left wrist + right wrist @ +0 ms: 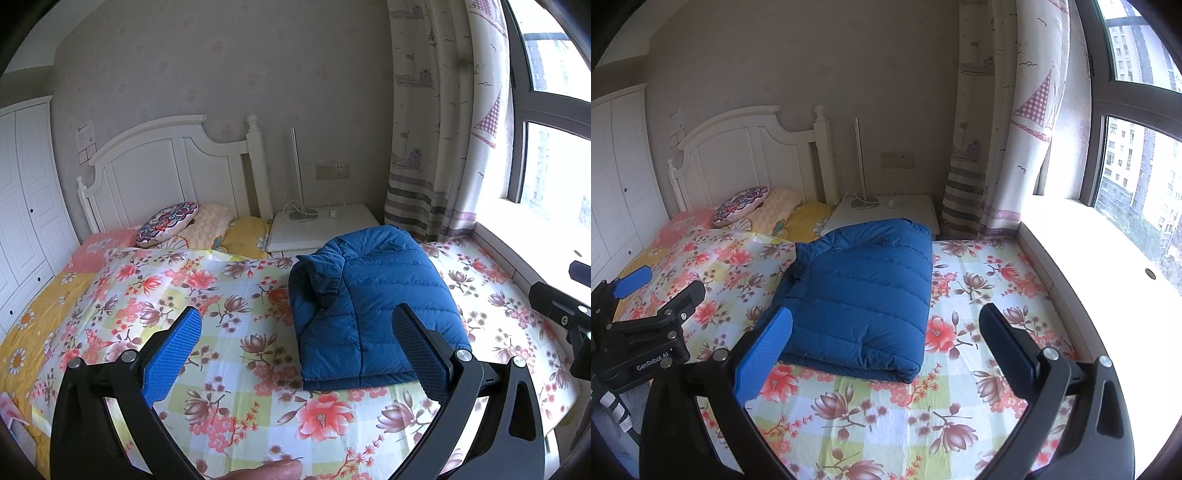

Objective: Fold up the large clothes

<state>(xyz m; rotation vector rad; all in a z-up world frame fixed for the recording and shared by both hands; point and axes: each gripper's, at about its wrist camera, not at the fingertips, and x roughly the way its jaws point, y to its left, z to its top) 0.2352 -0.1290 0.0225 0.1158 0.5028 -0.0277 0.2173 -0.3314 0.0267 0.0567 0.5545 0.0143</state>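
A blue puffer jacket [373,306] lies folded into a thick rectangle on the floral bedsheet [229,302]; the right wrist view shows the same jacket [864,299] with its folded edge nearest me. My left gripper [299,325] hovers open above the sheet, just short of the jacket's near left corner, nothing between its fingers. My right gripper [886,325] is open too, held over the jacket's near right corner and empty. The left gripper [653,291] shows at the left edge of the right wrist view. Part of the right gripper's body [565,306] shows at the right edge of the left wrist view.
A white headboard [166,162] with a patterned round cushion [168,223] and pillows stands at the far end. A white nightstand [325,229] with a lamp sits behind the jacket. Curtain [443,122], window sill [1089,251] on the right, white wardrobe [26,199] on the left. A fingertip [273,469] shows at the bottom.
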